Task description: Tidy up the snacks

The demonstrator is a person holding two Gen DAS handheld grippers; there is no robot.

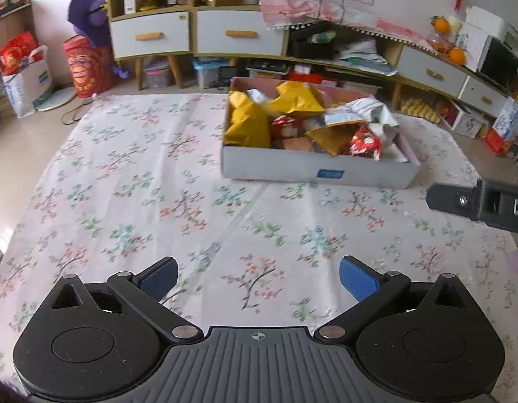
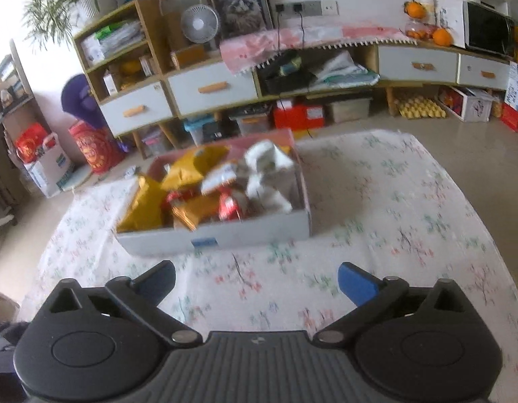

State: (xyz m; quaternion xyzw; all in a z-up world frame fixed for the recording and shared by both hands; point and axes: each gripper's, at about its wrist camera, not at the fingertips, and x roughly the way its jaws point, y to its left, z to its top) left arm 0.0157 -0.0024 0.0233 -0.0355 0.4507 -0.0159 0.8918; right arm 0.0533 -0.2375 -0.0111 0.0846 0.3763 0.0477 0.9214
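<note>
A shallow grey cardboard box (image 1: 292, 167) with a blue label stands on the floral tablecloth and holds several snack packets: yellow bags (image 1: 248, 124), red packets (image 1: 364, 142) and silver-white packets (image 1: 376, 110). The box also shows in the right wrist view (image 2: 178, 240), a little blurred. My left gripper (image 1: 258, 280) is open and empty, well short of the box. My right gripper (image 2: 257, 283) is open and empty, just in front of the box. A black part of the right gripper shows at the right edge of the left wrist view (image 1: 477, 201).
The table is covered by a white floral cloth (image 1: 141, 184). Behind it stand low cabinets with white drawers (image 1: 240, 35), a small fan (image 2: 200, 23), storage bins on the floor (image 2: 299, 116), and red bags at the left (image 1: 85, 65).
</note>
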